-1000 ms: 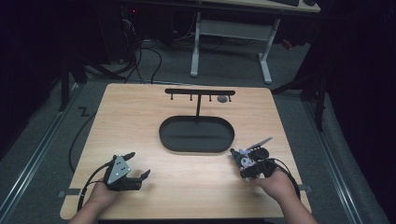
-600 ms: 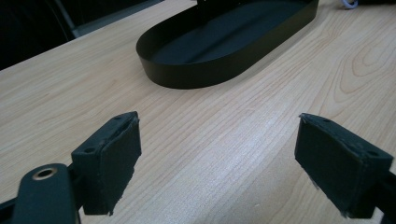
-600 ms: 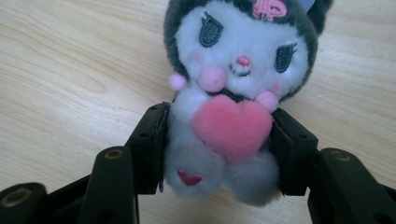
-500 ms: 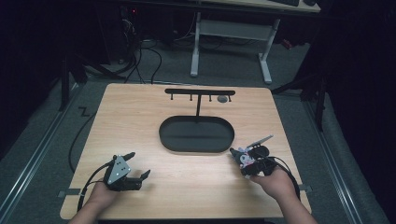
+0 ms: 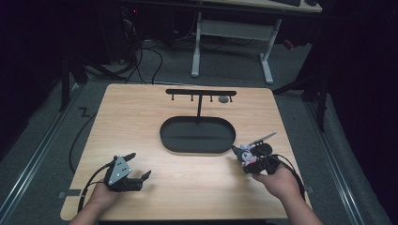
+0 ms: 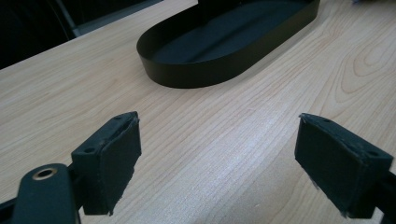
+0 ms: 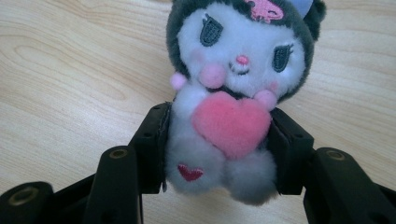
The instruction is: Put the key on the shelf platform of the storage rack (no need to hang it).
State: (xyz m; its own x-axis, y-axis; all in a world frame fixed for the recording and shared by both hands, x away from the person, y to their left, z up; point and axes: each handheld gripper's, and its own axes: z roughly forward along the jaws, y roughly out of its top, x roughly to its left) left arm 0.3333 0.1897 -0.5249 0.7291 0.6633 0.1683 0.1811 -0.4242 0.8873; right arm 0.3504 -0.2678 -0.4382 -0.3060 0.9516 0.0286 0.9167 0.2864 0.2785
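A small plush toy [image 7: 233,79] with a white face, dark hood and pink heart sits squeezed between the jaws of my right gripper [image 7: 219,149]. From above, the plush toy [image 5: 246,155] and right gripper [image 5: 251,161] are at the table's right front, just right of a black oval tray [image 5: 197,135]. A black hook stand [image 5: 200,93] rises from the tray's far side. At the left front my left gripper [image 5: 136,166] rests low over the wood, open, with bare table between its pads [image 6: 112,158]. The tray [image 6: 187,74] lies ahead of it.
A small grey round object [image 5: 224,99] hangs or lies by the right end of the stand's bar. The wooden table [image 5: 141,122] ends close behind both hands. Cables and a white desk frame [image 5: 232,33] stand on the floor beyond the far edge.
The right gripper with the plush toy has shifted very slightly; the left gripper has stayed where it was.
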